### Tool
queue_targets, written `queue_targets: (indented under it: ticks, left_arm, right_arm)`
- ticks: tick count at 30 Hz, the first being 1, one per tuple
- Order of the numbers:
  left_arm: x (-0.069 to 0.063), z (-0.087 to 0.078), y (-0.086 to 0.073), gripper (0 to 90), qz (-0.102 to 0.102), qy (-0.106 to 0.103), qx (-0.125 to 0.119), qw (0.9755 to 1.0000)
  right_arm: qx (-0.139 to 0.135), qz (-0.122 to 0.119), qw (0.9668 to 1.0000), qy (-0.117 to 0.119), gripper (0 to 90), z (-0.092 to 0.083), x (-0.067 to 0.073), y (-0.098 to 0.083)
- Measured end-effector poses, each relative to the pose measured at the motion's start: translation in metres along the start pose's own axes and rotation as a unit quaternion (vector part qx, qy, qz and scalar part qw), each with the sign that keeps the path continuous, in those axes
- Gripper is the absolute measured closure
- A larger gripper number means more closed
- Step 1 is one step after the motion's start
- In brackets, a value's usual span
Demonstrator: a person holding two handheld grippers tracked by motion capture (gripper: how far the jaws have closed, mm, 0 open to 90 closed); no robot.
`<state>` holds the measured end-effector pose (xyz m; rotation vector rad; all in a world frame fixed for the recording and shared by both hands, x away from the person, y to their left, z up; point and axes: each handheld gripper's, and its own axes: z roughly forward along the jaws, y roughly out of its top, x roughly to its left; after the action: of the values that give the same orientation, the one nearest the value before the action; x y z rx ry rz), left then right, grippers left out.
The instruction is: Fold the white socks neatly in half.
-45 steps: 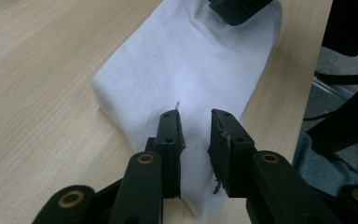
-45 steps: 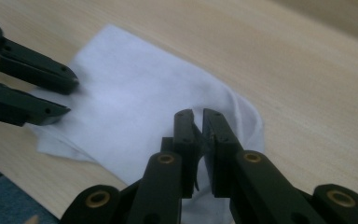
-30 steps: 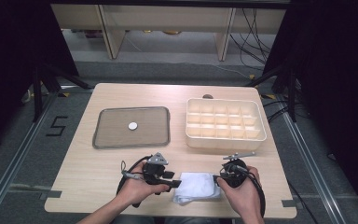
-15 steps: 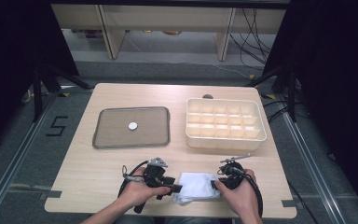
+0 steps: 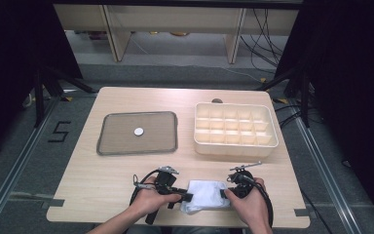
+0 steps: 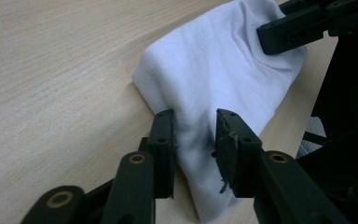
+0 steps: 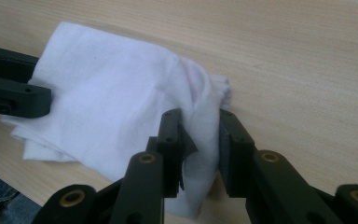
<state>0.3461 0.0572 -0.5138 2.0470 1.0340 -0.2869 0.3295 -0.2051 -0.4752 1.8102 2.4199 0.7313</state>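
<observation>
Going left to right across the table [image 5: 102, 195]: a flat grey tray [image 5: 108, 146] sits at left-centre with a small white round thing [image 5: 139, 131] lying on it, untouched and well apart from the hands. Near the front edge the left gripper [image 5: 187, 197] lies low and level, pointing at the white cloth [image 5: 207, 195], which rests folded and bunched on the table between the two hands. In the left gripper view its fingers [image 6: 165, 140] have just been closing and now pinch a ridge of the cloth [image 6: 214, 79] between them, narrow gap, fabric gathered in it. The right gripper [image 5: 222, 193] comes in from the opposite end, and in the right gripper view its fingers [image 7: 172, 135] have likewise just been closing and grip a fold of the cloth [image 7: 102, 98] (bunched edge squeezed between the pads). Each hand takes one end, so my guess is the grip is meant to lift or spread the cloth evenly rather than drag it by one corner. Further back at right stands the cream divided box [image 5: 233, 146], its compartments look empty, clear of the work.
</observation>
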Motion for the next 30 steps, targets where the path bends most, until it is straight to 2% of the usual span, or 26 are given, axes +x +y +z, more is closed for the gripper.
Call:
queue_targets:
  ticks: [2,3,4,5,6,8,10,11,12,13,14,15,16,18,19,20,21,22,23,25,26,27,29,30]
  left_arm:
    - [0.002,-0.001,0.0,73.0,-0.01,-0.003,0.003,0.9999]
    - [0.004,0.0,0.0,75.2,-0.011,-0.01,-0.004,0.9999]
    - [0.005,-0.001,0.0,77.7,-0.013,-0.016,-0.005,0.9998]
    - [0.005,-0.001,0.001,79.9,-0.015,-0.019,-0.003,0.9997]
    - [0.004,-0.003,0.002,80.7,-0.016,-0.014,0.0,0.9998]
    - [0.005,-0.004,0.002,82.0,-0.017,-0.023,-0.008,0.9996]
    - [0.004,-0.006,0.003,82.3,-0.017,-0.019,-0.004,0.9997]
    - [0.004,-0.009,0.004,82.3,-0.02,-0.024,-0.009,0.9995]
    - [0.004,-0.011,0.006,82.4,-0.023,-0.028,-0.011,0.9993]
    - [0.005,-0.012,0.006,82.4,-0.025,-0.037,-0.017,0.9988]
    - [0.004,-0.014,0.007,82.3,-0.026,-0.033,-0.015,0.999]
    - [0.004,-0.015,0.008,82.2,-0.03,-0.043,-0.017,0.9985]
    - [0.004,-0.018,0.009,82.1,-0.029,-0.034,-0.016,0.9989]
    - [0.003,-0.019,0.01,81.9,-0.031,-0.042,-0.034,0.998]
    - [0.002,-0.022,0.011,81.9,-0.032,-0.036,-0.023,0.9986]
    - [0.002,-0.024,0.013,81.9,-0.029,-0.032,-0.024,0.9988]
    - [0.002,-0.024,0.013,82.1,-0.029,-0.032,-0.024,0.9988]
    - [0.002,-0.025,0.013,82.3,-0.029,-0.04,-0.033,0.9982]
    - [0.001,-0.027,0.014,82.4,-0.035,-0.036,-0.031,0.9983]
    - [0.001,-0.028,0.015,82.8,-0.028,-0.04,-0.036,0.9981]
    - [0.0,-0.03,0.015,83.0,-0.027,-0.037,-0.033,0.9984]
    - [0.001,-0.029,0.015,83.1,-0.024,-0.043,-0.039,0.998]
    - [0.001,-0.03,0.016,83.3,-0.021,-0.037,-0.035,0.9985]
    - [0.001,-0.03,0.015,83.3,-0.019,-0.034,-0.035,0.9986]
  right_arm:
    - [-0.001,0.003,1.0,-0.002,73.7,0.001,0.001,0.0]
    - [0.001,-0.004,0.9999,-0.011,73.7,0.002,-0.001,0.0]
    - [-0.002,0.003,1.0,0.0,73.8,0.001,0.001,0.0]
    - [-0.002,0.003,1.0,-0.001,73.8,0.002,0.002,0.0]
    - [-0.002,0.004,1.0,-0.001,73.8,0.002,0.002,0.0]
    - [-0.002,0.007,1.0,0.001,73.8,0.002,0.002,0.0]
    - [-0.004,0.009,1.0,0.002,73.8,0.002,0.002,0.0]
    - [-0.004,0.01,0.9999,0.004,73.8,0.003,0.003,0.0]
    - [0.0,0.012,0.9999,-0.008,73.8,0.003,0.002,0.0]
    - [-0.004,0.012,0.9999,0.004,73.8,0.004,0.002,0.0]
    - [-0.005,0.022,0.9997,0.007,73.8,0.004,0.004,0.0]
    - [-0.002,0.026,0.9996,0.011,73.8,0.004,0.005,0.001]
    - [0.0,0.033,0.9994,0.008,73.8,0.004,0.006,0.001]
    - [-0.001,0.034,0.9994,0.008,73.7,0.005,0.007,0.001]
    - [-0.002,0.035,0.9994,0.009,73.8,0.005,0.008,0.001]
    - [-0.003,0.033,0.9994,0.009,73.7,0.005,0.008,0.001]
    - [-0.002,0.032,0.9995,-0.001,73.7,0.006,0.008,0.001]
    - [-0.003,0.039,0.9992,0.005,73.7,0.006,0.01,0.002]
    - [-0.004,0.037,0.9993,0.01,73.7,0.006,0.01,0.002]
    - [-0.005,0.033,0.9994,0.011,73.6,0.007,0.012,0.002]
    - [0.0,0.028,0.9996,-0.002,73.2,0.008,0.012,0.002]
    - [-0.002,0.031,0.9995,0.004,72.4,0.008,0.013,0.003]
    - [0.001,0.035,0.9994,0.003,67.4,0.005,0.015,0.004]
    - [-0.007,0.029,0.9996,0.006,64.6,0.004,0.015,0.005]
